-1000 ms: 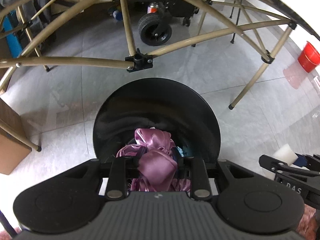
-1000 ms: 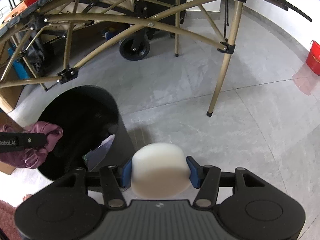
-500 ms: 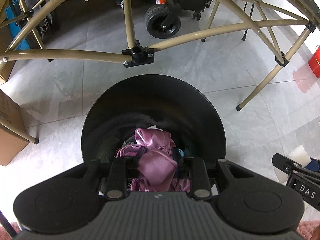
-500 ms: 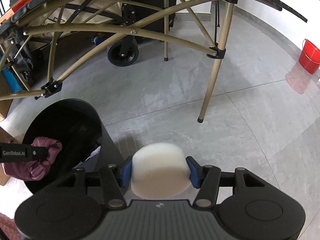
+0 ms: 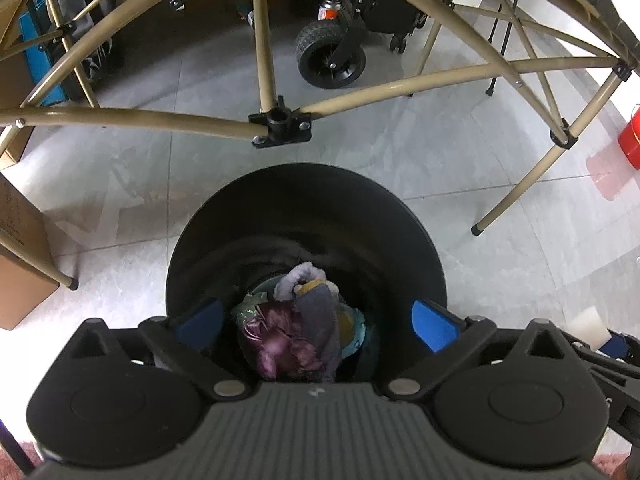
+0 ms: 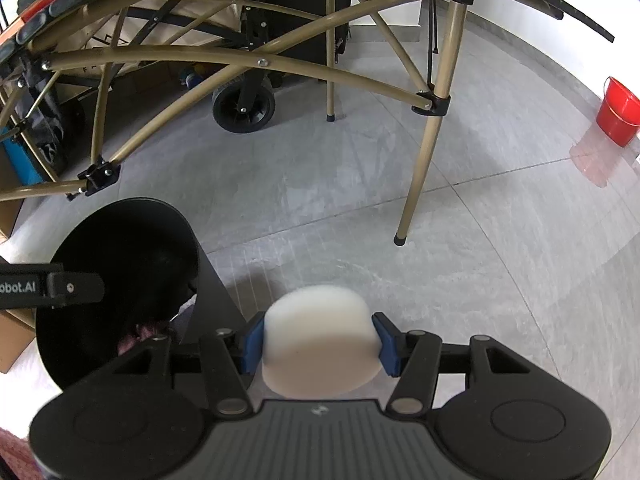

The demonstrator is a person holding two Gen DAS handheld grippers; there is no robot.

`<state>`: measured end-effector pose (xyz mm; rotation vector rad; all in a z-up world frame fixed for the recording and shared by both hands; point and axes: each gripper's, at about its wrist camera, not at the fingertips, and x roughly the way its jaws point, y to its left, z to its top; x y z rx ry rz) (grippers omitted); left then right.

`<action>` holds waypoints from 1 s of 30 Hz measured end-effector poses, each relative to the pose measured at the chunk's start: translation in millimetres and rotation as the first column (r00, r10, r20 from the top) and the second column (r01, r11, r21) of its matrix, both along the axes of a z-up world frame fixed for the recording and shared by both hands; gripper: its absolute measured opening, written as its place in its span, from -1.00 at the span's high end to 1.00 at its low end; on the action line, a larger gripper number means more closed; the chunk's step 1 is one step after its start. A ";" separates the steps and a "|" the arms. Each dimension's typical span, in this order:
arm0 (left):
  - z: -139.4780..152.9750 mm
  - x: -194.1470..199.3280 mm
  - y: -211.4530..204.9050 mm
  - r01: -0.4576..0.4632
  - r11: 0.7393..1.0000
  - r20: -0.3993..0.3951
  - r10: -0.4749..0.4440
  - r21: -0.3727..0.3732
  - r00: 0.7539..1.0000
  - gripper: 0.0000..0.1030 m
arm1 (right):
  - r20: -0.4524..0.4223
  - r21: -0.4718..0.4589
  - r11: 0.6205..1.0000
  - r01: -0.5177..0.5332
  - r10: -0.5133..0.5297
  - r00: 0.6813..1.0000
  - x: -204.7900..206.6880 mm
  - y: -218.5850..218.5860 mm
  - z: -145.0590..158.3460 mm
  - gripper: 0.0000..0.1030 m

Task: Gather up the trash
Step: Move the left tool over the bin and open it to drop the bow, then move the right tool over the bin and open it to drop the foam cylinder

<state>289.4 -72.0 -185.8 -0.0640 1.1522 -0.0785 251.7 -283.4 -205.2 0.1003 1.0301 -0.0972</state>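
From the left wrist view, the left gripper (image 5: 316, 320) hangs over the mouth of the black bin (image 5: 304, 184), its jaws opening wide with nothing pressed between the blue pads (image 5: 434, 325); the purple crumpled wrapper (image 5: 280, 350) lies straight below and ahead of the fingers, down on the heap of other scraps at the bin's bottom. It looks light, soft and crinkly, the sort of thing that needs no care once let go. The bin's rim rings the fingers with room to spare on both sides, while a tan frame joint (image 5: 280, 126) crosses just beyond the far rim, so a lift straight back toward the holder seems the clearest way out. From the right wrist view, the right gripper (image 6: 318, 344) is closed partway on a white foam puck (image 6: 320, 340), pads bearing on its two opposite sides; it looks light and springy, likely to squash rather than slip, and the mid-side hold suits it. The bin stands off to this gripper's left and slightly ahead, its near wall just beside the left finger. The left gripper's arm (image 6: 48, 290) lies across that opening, so the puck probably has to wait or enter beside it. To the right the floor is open as far as a frame leg (image 6: 420, 172).
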 end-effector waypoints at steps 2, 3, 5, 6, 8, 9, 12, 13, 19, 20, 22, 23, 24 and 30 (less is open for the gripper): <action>-0.3 0.2 0.6 -0.001 1.000 -0.002 0.001 0.002 1.000 -1.00 | 0.001 -0.003 1.000 -0.001 0.001 1.000 -0.1 -0.2 0.3 -0.06; 0.0 0.2 1.4 -0.002 1.000 0.000 0.002 0.003 1.000 -1.00 | 0.002 -0.004 1.000 -0.002 0.002 1.000 -0.1 -0.2 0.5 -0.06; 0.7 -0.1 2.2 -0.002 1.000 0.003 0.002 0.003 1.000 -1.00 | 0.003 -0.007 1.000 -0.004 0.004 1.000 0.0 0.2 0.4 -0.06; 0.8 -0.5 2.5 -0.001 1.000 0.003 0.001 0.003 1.000 -1.00 | 0.002 -0.007 1.000 -0.005 0.005 1.000 0.6 0.2 0.2 -0.06; 1.6 -1.3 2.5 0.006 1.000 0.003 -0.006 0.005 1.000 -1.00 | 0.004 -0.007 1.000 -0.007 0.007 1.000 0.3 0.4 0.6 -0.06; 2.2 -1.7 2.2 0.008 1.000 0.004 -0.008 0.006 1.000 -1.00 | 0.006 -0.008 1.000 -0.008 0.008 1.000 0.2 0.2 0.8 -0.07; 4.4 -2.9 3.5 0.011 1.000 0.012 -0.011 0.010 1.000 -1.00 | 0.011 -0.009 1.000 -0.009 0.009 1.000 -0.5 0.0 1.7 -0.07; 5.3 -3.3 4.4 0.010 1.000 0.015 -0.010 0.010 1.000 -1.00 | 0.012 -0.008 1.000 -0.010 0.010 1.000 -0.7 0.2 2.1 -0.07; 12.1 -8.6 10.9 0.022 1.000 0.022 -0.023 0.013 0.999 -1.00 | 0.028 -0.007 1.000 -0.023 0.023 0.999 -1.4 4.6 6.3 -0.07; 14.0 -9.9 12.7 0.024 1.000 0.026 -0.025 0.013 0.999 -1.00 | 0.032 -0.007 1.000 -0.026 0.026 0.999 -1.6 5.9 7.2 -0.07; 18.1 -12.2 17.2 0.025 1.000 0.034 -0.025 0.013 0.999 -1.00 | 0.040 -0.007 1.000 -0.031 0.031 0.999 -1.6 8.9 9.8 -0.07; 20.2 -13.3 20.2 0.024 1.000 0.038 -0.025 0.014 0.999 -1.00 | 0.045 -0.005 0.999 -0.034 0.034 0.998 -1.4 10.7 11.3 -0.07; 22.4 -14.1 22.8 0.023 1.000 0.043 -0.024 0.014 0.999 -1.00 | 0.051 -0.004 0.999 -0.038 0.038 0.998 -1.5 13.1 13.0 -0.07; 34.0 -21.8 42.9 0.016 1.000 0.068 -0.018 0.021 0.998 -1.00 | 0.073 -0.005 0.997 -0.080 0.080 0.994 0.7 34.4 21.4 -0.07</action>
